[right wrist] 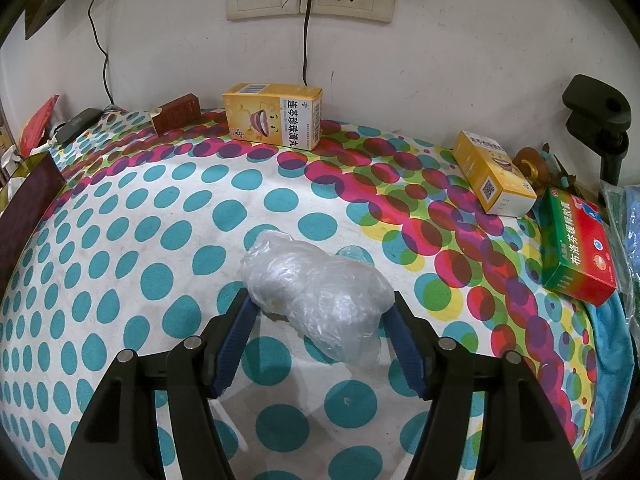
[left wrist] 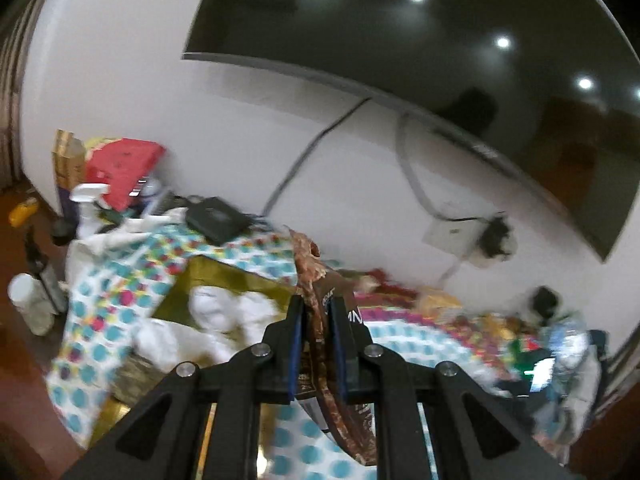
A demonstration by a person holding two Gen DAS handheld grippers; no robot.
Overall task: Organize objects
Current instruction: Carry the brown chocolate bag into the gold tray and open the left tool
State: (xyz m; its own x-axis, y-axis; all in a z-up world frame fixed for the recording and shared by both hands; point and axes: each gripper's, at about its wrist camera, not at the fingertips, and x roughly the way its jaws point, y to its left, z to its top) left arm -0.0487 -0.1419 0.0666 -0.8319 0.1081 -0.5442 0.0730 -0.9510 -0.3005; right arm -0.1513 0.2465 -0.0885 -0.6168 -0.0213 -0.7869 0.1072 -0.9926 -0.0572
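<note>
Polka-dot desk [right wrist: 120, 240]: right tool [right wrist: 320, 312] half-open, straddling a crumpled plastic bag [right wrist: 316, 284]. Left tool [left wrist: 318, 316] clamps a brown snack packet [left wrist: 320, 320]. Squeeze the bag centrally before lifting.

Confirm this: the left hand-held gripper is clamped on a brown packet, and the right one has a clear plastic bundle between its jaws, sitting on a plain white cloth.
One thing is wrong: the cloth is not plain white but covered in coloured dots, as the right wrist view shows. The left hand-held gripper is indeed clamped on the brown packet, and the clear plastic bundle lies between the right hand-held gripper jaws.
</note>
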